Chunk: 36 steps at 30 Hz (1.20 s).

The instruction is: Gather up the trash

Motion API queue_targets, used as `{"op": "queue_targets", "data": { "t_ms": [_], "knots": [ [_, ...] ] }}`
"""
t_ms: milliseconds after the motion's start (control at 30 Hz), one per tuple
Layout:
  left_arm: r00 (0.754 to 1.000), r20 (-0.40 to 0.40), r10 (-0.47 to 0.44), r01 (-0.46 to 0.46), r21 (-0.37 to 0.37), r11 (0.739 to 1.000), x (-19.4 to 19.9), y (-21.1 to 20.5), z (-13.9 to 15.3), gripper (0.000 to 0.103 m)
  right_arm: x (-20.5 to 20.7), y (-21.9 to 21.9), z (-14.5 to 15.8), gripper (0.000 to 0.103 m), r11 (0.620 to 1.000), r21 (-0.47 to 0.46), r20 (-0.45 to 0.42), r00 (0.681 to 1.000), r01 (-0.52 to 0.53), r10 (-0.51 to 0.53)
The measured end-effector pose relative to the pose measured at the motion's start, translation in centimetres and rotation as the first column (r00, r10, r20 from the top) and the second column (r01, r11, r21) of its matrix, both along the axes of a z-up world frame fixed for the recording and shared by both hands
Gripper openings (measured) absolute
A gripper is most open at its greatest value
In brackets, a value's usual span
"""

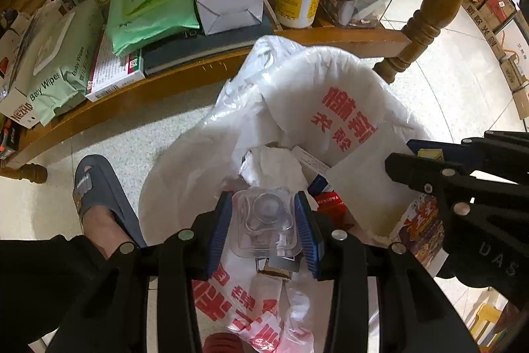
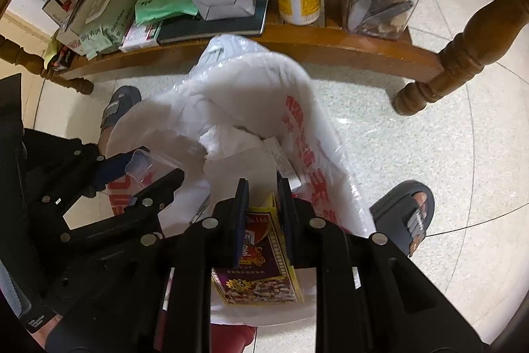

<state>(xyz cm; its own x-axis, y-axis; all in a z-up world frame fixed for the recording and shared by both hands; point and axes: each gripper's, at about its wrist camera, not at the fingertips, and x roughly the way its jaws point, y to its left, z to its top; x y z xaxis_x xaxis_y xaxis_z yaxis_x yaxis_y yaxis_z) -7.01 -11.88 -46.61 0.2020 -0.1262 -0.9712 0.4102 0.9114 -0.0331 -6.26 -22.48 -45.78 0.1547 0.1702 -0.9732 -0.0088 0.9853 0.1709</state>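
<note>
In the left wrist view the left gripper [image 1: 266, 222] points down over the mouth of a white plastic bag [image 1: 330, 95] with red print, its blue pads clamped on either side of a clear plastic blister pack [image 1: 264, 220]. The pack sits at 6 o'clock in the frame, directly above the bag's opening. Inside the bag, just past the pack toward 12 o'clock, lie crumpled white tissue [image 1: 277, 164] and a red carton [image 1: 329, 202], partly covered. The right gripper [image 1: 413, 161] enters from 3 o'clock, its jaws pressed onto the bag's rim together with a printed box [image 1: 420, 230]; most of that box is hidden behind the black frame. A wooden shelf [image 1: 198, 68] runs across the top, from 9 to 1 o'clock. A slippered foot [image 1: 99, 204] stands at 8 o'clock.

In the right wrist view the right gripper [image 2: 263, 191] aims downward at 6 o'clock, closed tight on the yellow-edged printed box [image 2: 261, 257], which stands on edge against the bag's [image 2: 231, 95] near rim. The box's lower corner is cut off by the black gripper body. The left gripper [image 2: 132, 167] reaches in from 9 o'clock, holding the clear blister pack [image 2: 145, 166]; only one corner of it shows. The bag's depths are blurred and hard to read. Another slippered foot [image 2: 406, 214] stands at 4 o'clock.
</note>
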Motion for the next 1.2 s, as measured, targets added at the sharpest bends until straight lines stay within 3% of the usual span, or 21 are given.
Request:
{"op": "queue_targets", "data": {
  "t_ms": [133, 367, 500, 533, 567, 867, 1200],
  "knots": [
    [1.0, -0.007, 0.009, -0.009, 0.004, 1.0, -0.1, 0.1, -0.2, 0.042, -0.2, 0.4, -0.3, 0.022, 1.0, 0.0, -0.007, 1.0, -0.016, 0.016],
    [0.997, -0.044, 0.061, -0.061, 0.004, 0.998, 0.3, 1.0, -0.3, 0.061, -0.4, -0.3, -0.2, 0.053, 1.0, -0.008, -0.02, 1.0, 0.005, -0.005],
    [0.997, -0.05, 0.063, -0.062, 0.007, 0.998, 0.2, 1.1, 0.1, 0.071, -0.6, -0.7, 0.4, 0.06, 1.0, 0.0, -0.014, 1.0, 0.021, -0.021],
    [0.997, -0.05, 0.06, -0.06, 0.0, 0.998, 0.1, 1.0, 0.4, 0.079, -0.6, -0.8, 0.7, 0.072, 1.0, 0.003, -0.011, 1.0, 0.026, -0.026],
    [0.997, -0.047, 0.056, -0.056, -0.009, 0.998, 0.0, 0.9, 0.8, 0.081, -0.7, -0.8, 1.1, 0.076, 1.0, 0.006, -0.005, 1.0, 0.026, -0.026],
    [0.999, -0.018, 0.036, -0.036, 0.003, 0.999, -0.3, 0.8, 3.9, 0.087, -1.7, -1.5, 4.0, 0.078, 0.998, -0.001, 0.011, 0.998, 0.065, -0.065],
    [0.999, 0.035, 0.007, -0.007, -0.015, 1.0, -1.4, 1.6, 9.3, 0.09, -3.8, -2.5, 9.8, 0.082, 0.996, 0.014, 0.038, 0.995, 0.092, -0.092]
  ]
}}
